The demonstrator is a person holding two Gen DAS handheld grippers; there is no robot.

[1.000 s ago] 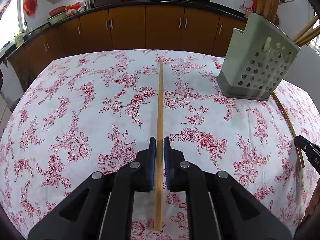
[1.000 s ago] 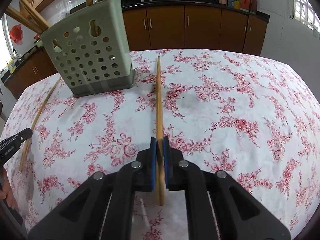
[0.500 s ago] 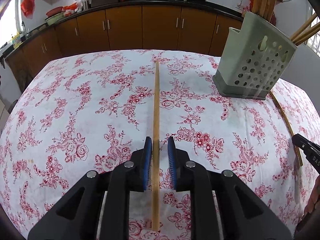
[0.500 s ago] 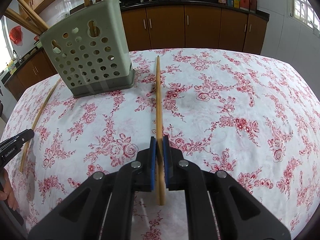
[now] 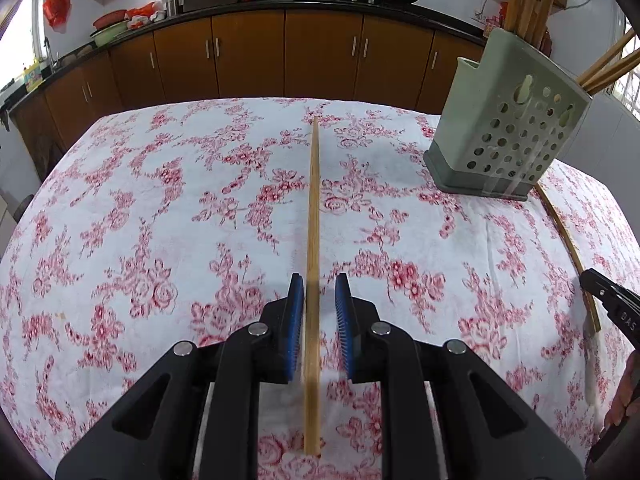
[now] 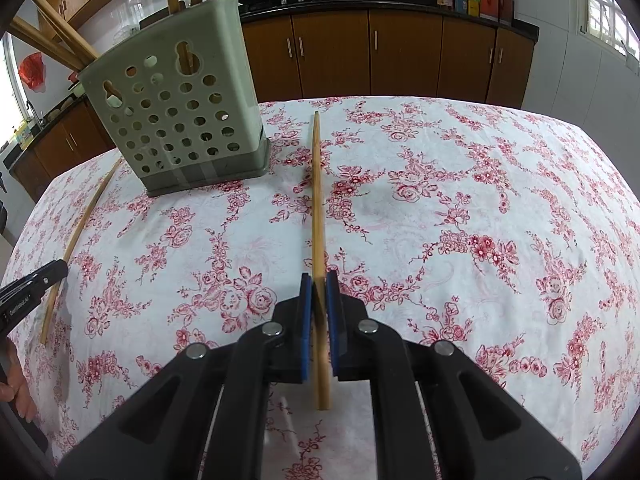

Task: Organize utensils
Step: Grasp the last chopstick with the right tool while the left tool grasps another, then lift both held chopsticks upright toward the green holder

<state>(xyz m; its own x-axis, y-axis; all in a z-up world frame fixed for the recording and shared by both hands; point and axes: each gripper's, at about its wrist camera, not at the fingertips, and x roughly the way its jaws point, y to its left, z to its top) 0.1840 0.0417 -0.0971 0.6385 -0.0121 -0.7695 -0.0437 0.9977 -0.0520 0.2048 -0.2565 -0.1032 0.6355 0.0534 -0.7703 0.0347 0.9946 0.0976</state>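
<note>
A long bamboo chopstick (image 5: 313, 240) lies on the floral tablecloth between the pads of my left gripper (image 5: 319, 280), which is open around it with a gap on both sides. My right gripper (image 6: 319, 278) is shut on a second bamboo chopstick (image 6: 317, 200) that points away toward the far table edge. A grey-green perforated utensil holder (image 5: 506, 132) with several chopsticks in it stands at the right of the left wrist view and at the upper left of the right wrist view (image 6: 176, 116).
The table carries a white cloth with red flowers (image 5: 160, 220). Brown kitchen cabinets (image 5: 280, 56) line the far wall. The right gripper's tip (image 5: 612, 308) shows at the right edge of the left wrist view; the left gripper's tip (image 6: 32, 288) shows at the left of the right wrist view.
My left gripper has opened and let go of its chopstick, which now lies on the cloth. The right gripper has stayed shut on its chopstick.
</note>
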